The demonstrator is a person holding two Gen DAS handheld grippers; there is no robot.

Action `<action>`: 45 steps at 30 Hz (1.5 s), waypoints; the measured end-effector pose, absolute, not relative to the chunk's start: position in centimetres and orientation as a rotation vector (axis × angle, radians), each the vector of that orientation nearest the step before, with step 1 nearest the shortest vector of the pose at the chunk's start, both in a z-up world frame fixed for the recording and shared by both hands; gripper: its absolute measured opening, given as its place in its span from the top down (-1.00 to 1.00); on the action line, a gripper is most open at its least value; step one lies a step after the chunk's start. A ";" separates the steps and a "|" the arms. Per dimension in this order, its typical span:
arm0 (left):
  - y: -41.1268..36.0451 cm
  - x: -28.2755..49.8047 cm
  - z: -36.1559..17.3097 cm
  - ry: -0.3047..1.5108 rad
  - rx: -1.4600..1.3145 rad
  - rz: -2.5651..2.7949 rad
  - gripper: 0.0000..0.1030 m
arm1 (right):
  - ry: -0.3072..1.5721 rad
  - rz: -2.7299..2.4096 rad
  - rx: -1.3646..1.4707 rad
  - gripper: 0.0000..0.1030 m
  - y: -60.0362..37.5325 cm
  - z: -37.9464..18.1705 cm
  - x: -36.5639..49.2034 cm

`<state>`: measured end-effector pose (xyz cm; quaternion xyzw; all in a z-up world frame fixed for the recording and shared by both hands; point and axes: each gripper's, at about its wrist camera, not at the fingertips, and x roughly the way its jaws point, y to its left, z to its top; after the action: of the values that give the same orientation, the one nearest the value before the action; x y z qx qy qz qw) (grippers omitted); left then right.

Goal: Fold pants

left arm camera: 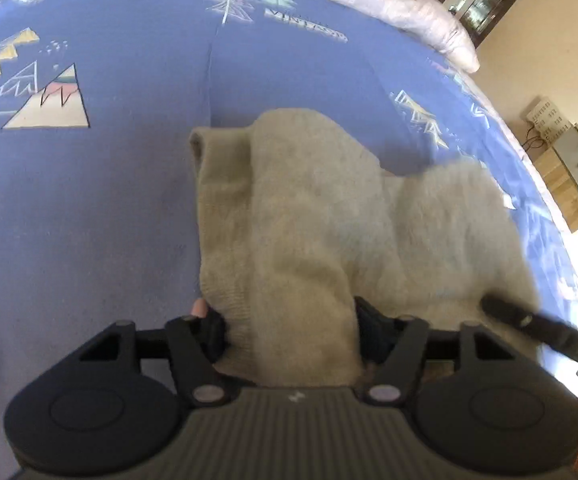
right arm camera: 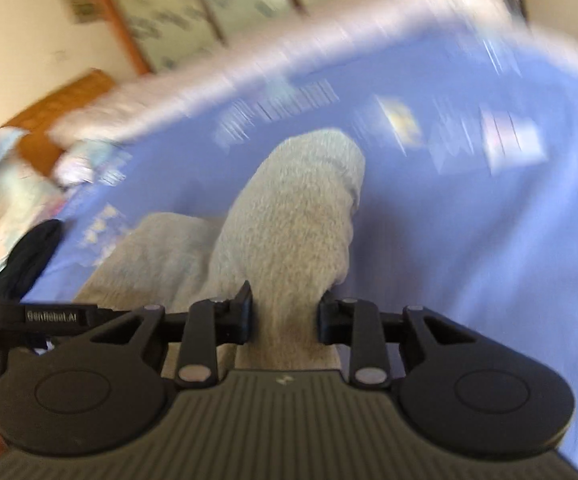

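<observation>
Cream fleecy pants (left arm camera: 309,220) lie bunched on a blue printed bed sheet (left arm camera: 89,220). In the left wrist view my left gripper (left arm camera: 291,322) has a thick fold of the pants filling the gap between its fingers, which press on it from both sides. A dark bar of the other gripper (left arm camera: 529,320) rests over the cloth at the lower right. In the blurred right wrist view my right gripper (right arm camera: 285,308) is shut on a narrower roll of the pants (right arm camera: 289,208), which rises away from the fingers. The left gripper's black side (right arm camera: 29,316) shows at the left edge.
A white quilt (left arm camera: 389,4) runs along the bed's far edge. Beyond the bed's right side are a bright floor and a grey cabinet (left arm camera: 577,176). The right wrist view shows pale bedding (right arm camera: 5,184), a wooden board (right arm camera: 61,96) and a dark cloth (right arm camera: 29,256) at the left.
</observation>
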<state>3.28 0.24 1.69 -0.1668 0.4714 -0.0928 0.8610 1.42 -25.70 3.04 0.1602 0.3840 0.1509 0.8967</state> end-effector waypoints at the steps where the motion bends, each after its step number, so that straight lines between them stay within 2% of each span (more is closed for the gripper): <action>1: 0.0 3.1 1.8 0.988 -0.328 -0.191 -0.30 | 0.839 0.299 0.400 0.18 -26.7 1.6 1.7; 3: 0.4 2.8 1.9 1.000 -0.343 -0.186 -0.37 | 0.846 0.310 0.558 -0.03 -28.5 0.0 1.9; 6: 1.3 3.0 1.8 1.021 -0.394 -0.196 -0.40 | 0.861 0.360 0.709 -0.16 -30.5 -0.8 2.7; 10: 1.6 3.3 2.0 1.047 -0.433 -0.204 -0.47 | 0.858 0.400 0.783 -0.18 -31.4 -1.2 3.1; 17: 0.9 3.7 1.5 1.058 -0.424 -0.221 -0.69 | 0.852 0.459 0.789 -0.26 -30.6 -0.6 2.1; 30: 0.0 2.9 1.4 1.023 -0.352 -0.215 -0.75 | 0.831 0.473 0.726 -0.52 -29.3 -0.8 2.1; 45: 0.2 2.5 1.4 1.016 -0.346 -0.216 -0.78 | 0.836 0.486 0.732 -0.54 -29.4 -0.9 2.3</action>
<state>2.50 0.18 1.42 -0.1647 0.4829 -0.1028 0.8539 2.27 -29.40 -0.87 0.3440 0.3927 0.2285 0.8217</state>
